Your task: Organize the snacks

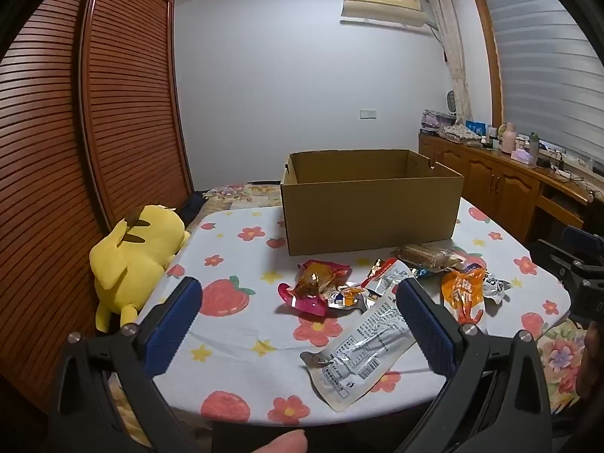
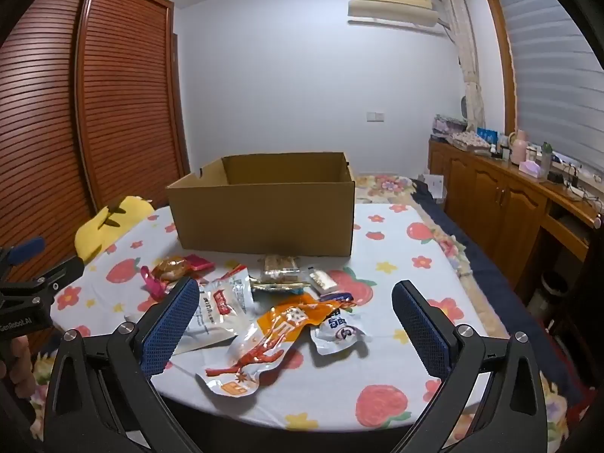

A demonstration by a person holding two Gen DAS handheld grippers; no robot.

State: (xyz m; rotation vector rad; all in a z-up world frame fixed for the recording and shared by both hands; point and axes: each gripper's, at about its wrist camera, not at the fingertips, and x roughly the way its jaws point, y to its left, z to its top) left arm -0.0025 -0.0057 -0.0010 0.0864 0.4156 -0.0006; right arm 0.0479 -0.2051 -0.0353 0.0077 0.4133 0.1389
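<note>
An open cardboard box (image 1: pixel 372 204) (image 2: pixel 264 207) stands at the far side of a table with a flower-and-strawberry cloth (image 1: pixel 241 339) (image 2: pixel 396 260). In front of it lie several snack packets: a long silver-white pouch (image 1: pixel 362 343) (image 2: pixel 222 307), a pink-wrapped bun (image 1: pixel 313 283) (image 2: pixel 171 270), an orange packet (image 1: pixel 466 294) (image 2: pixel 264 339), a clear pack of biscuits (image 1: pixel 426 256) (image 2: pixel 281 268) and a small white pouch (image 2: pixel 339 330). My left gripper (image 1: pixel 298 296) hovers open above the near edge, nothing between its fingers. My right gripper (image 2: pixel 294 298) is open above the orange packet, touching nothing.
A yellow plush toy (image 1: pixel 132 260) (image 2: pixel 109 222) lies at the table's left edge beside a slatted wooden wardrobe (image 1: pixel 113 113). A wooden sideboard (image 1: pixel 502 185) (image 2: pixel 502 192) with bottles runs along the right wall. A thumb (image 1: pixel 279 441) shows at the bottom of the left wrist view.
</note>
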